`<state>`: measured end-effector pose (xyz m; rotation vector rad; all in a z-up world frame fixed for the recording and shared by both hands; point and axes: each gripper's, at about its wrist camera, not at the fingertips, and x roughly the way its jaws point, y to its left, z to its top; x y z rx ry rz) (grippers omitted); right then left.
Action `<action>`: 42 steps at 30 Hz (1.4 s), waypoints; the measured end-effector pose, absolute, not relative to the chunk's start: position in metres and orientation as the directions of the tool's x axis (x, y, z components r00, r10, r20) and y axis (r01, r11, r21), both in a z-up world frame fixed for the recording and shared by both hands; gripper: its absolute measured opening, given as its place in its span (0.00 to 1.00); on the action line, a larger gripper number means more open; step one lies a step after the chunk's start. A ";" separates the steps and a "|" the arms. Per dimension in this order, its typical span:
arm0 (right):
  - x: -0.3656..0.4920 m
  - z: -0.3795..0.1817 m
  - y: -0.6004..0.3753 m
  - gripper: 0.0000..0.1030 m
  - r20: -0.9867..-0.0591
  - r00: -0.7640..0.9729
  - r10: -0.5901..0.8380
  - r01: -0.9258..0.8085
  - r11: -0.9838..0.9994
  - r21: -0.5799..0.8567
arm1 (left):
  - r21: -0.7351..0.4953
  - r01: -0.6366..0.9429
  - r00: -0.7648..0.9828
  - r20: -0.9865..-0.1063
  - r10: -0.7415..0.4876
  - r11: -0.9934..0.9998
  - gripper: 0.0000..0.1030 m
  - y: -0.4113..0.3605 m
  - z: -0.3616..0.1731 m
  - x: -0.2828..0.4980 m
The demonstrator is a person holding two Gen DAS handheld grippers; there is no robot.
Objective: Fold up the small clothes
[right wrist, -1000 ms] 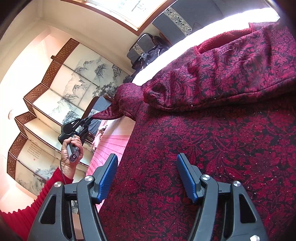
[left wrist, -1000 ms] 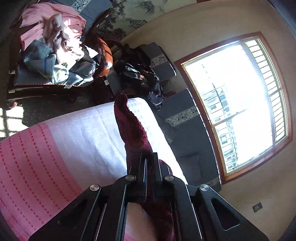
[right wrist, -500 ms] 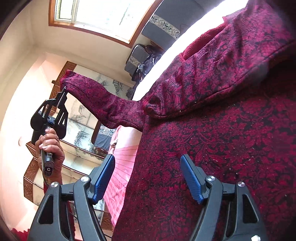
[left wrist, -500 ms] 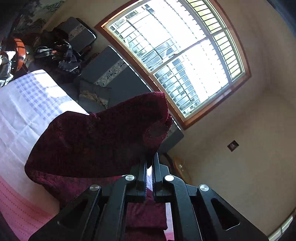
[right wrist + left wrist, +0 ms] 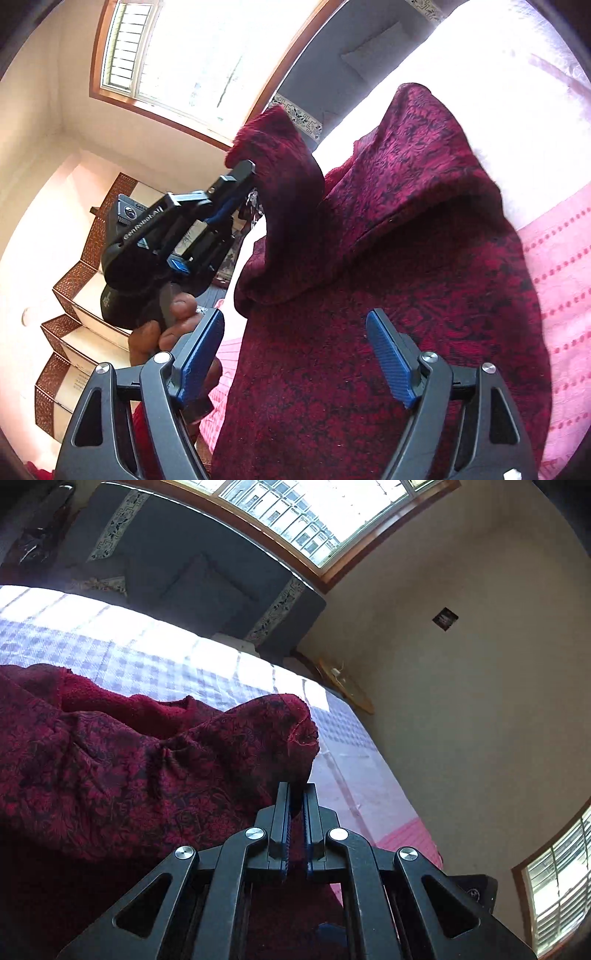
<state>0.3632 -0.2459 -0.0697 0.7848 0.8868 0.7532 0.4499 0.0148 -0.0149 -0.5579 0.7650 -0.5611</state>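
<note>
Sleeve carried across: since a second ago the left tongs [image 5: 297, 794] have swung the sleeve [image 5: 280, 166] from beside the garment [image 5: 388, 295] over onto its body.
Left tongs stay clenched on the cuff, tilted down; the right tongs [image 5: 295, 354], just opening and gripping nothing, hover over the garment on the bed [image 5: 554, 277]. Sleeve fold looks nearly laid.

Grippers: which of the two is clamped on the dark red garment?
The left gripper: its jaws are shut on the sleeve end of the dark red garment, lifting it. The right gripper hovers above the cloth, jaws just opened wider, gripping nothing.
</note>
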 end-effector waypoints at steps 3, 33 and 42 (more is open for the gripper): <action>0.365 -0.067 -0.259 0.75 -0.368 0.440 0.819 -0.242 0.503 0.829 | -0.649 0.250 0.595 -0.483 -0.643 0.718 0.16 0.007 -0.022 0.446; 0.467 -0.018 -0.211 0.05 -0.642 0.504 0.578 -0.377 0.816 0.439 | -0.617 -0.138 0.781 -0.549 -0.298 0.775 0.65 0.217 -0.103 0.307; 0.481 -0.069 -0.212 0.09 -0.742 0.437 0.508 -0.349 0.856 0.381 | -0.623 -0.156 0.808 -0.527 -0.264 0.767 0.66 0.220 -0.094 0.296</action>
